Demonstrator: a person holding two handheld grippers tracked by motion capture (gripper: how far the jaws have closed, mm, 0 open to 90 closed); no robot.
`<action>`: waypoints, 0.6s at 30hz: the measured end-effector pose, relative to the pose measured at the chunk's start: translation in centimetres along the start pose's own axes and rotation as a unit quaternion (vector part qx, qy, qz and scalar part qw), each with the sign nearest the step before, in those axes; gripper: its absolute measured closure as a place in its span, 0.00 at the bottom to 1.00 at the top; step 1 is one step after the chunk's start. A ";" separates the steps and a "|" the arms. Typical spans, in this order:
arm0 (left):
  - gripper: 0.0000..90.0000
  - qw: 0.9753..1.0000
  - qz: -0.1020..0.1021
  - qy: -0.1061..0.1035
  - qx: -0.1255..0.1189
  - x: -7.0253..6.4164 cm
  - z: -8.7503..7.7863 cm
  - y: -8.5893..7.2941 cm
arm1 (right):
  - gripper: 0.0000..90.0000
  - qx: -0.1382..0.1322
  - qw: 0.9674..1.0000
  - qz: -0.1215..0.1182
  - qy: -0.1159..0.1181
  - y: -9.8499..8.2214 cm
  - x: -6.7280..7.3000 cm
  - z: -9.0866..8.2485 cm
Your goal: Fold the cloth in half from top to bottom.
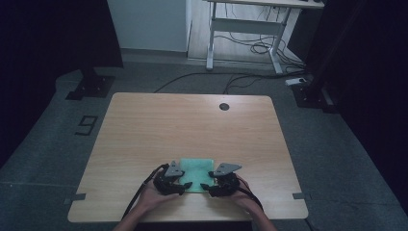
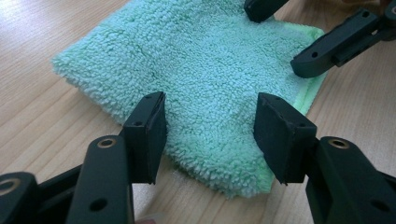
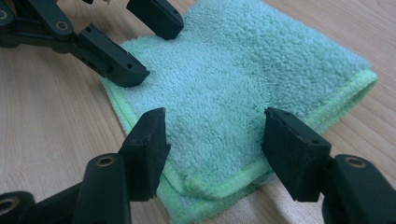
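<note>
A folded mint-green terry towel (image 1: 196,169) lies flat on the wooden table (image 1: 192,120), close to its near edge. My left gripper (image 1: 185,185) stands open at the towel's near left corner. Its two pads straddle the towel's edge (image 2: 210,135) without pressing on it. At the near right corner my right gripper (image 1: 208,186) is open too, its jaws wide apart over the folded hem (image 3: 212,149). Each gripper view shows the other gripper farther off on the towel: the right one (image 2: 285,35) and the left one (image 3: 149,44).
A round cable hole (image 1: 224,106) sits near the table's far edge. Beyond the table a white desk frame (image 1: 245,29) stands over loose cables on the floor (image 1: 260,48). Dark stands flank the table at left (image 1: 91,84) and right (image 1: 312,91).
</note>
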State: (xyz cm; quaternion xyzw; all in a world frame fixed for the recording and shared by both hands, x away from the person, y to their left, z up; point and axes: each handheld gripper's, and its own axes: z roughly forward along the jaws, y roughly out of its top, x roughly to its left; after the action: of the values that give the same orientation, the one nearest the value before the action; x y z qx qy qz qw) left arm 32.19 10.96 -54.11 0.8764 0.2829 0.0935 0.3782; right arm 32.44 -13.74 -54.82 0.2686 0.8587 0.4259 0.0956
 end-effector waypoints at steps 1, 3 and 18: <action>0.48 1.000 0.000 0.000 0.000 0.0 0.0 0.0 | 0.45 0.000 1.000 0.000 0.000 0.0 0.0 0.0; 0.49 1.000 -0.003 -0.003 0.001 0.3 0.2 0.1 | 0.46 0.001 1.000 0.000 -0.003 0.0 -0.1 0.1; 0.49 1.000 0.001 -0.001 -0.023 1.5 -0.1 2.0 | 0.51 -0.020 0.999 0.016 -0.029 0.7 -1.4 0.4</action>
State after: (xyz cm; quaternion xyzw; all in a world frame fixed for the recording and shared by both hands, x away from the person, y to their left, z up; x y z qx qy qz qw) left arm 34.21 10.80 -52.68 0.8677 0.2794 0.1001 0.3988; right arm 34.02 -13.85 -54.56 0.2924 0.8425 0.4365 0.1191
